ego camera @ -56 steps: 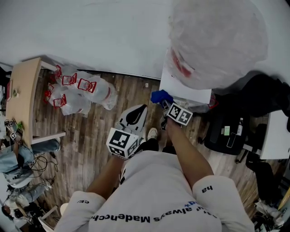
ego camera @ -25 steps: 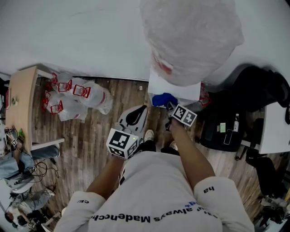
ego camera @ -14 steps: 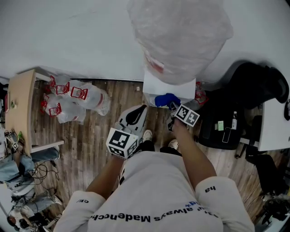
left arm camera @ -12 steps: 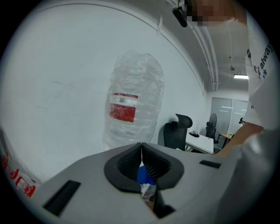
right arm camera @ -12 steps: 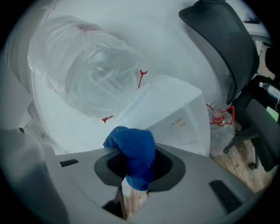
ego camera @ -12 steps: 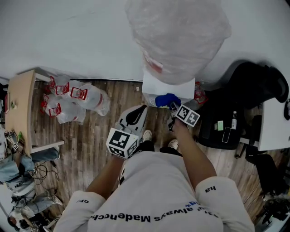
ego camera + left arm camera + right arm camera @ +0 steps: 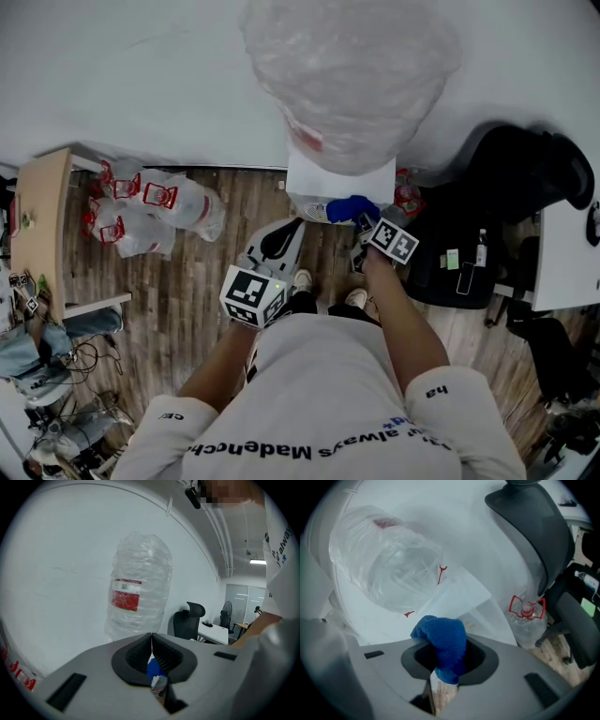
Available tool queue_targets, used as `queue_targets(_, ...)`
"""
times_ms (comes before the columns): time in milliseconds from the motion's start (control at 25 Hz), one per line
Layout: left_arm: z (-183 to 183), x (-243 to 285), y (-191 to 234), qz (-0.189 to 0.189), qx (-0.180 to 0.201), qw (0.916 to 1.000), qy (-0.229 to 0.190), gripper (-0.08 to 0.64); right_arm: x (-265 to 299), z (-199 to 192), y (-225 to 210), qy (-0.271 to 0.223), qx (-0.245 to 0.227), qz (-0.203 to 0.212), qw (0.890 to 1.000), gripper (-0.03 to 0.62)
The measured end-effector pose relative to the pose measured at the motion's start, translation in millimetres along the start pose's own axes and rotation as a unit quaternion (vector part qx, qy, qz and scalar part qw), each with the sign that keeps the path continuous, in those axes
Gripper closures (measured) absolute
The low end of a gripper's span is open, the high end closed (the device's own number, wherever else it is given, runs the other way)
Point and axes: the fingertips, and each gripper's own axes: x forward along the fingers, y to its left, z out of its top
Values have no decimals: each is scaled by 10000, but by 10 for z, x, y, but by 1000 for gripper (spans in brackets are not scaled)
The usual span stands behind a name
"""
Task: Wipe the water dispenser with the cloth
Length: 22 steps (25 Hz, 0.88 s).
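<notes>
The water dispenser's white body [image 7: 339, 176] stands against the wall, with a plastic-wrapped bottle [image 7: 352, 75] on top. My right gripper [image 7: 363, 219] is shut on a blue cloth [image 7: 352, 208], and the cloth sits against the right part of the dispenser's front top edge. In the right gripper view the cloth [image 7: 443, 641] bulges out between the jaws of that gripper [image 7: 445, 663], just below the bottle [image 7: 389, 559]. My left gripper [image 7: 289, 228] hangs shut and holds nothing, well to the left of the dispenser. In its own view the left gripper [image 7: 151, 645] points at the bottle [image 7: 138, 592].
Wrapped water bottles [image 7: 155, 202] lie on the wooden floor at the left, beside a wooden table [image 7: 39, 211]. A black office chair [image 7: 530, 173], a black bag [image 7: 459, 267] and a white desk [image 7: 567, 258] crowd the right. Another wrapped bottle [image 7: 527, 618] stands right of the dispenser.
My right gripper has carried the cloth from the dispenser's left front corner rightward along its front edge. The left gripper has stayed put.
</notes>
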Motion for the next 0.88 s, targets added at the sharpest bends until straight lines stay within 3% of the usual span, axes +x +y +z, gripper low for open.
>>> queue_targets(880,-31,132,-184,-118,-11,9999,33,540,-294,318,-547,-266,95,-320,9991,492)
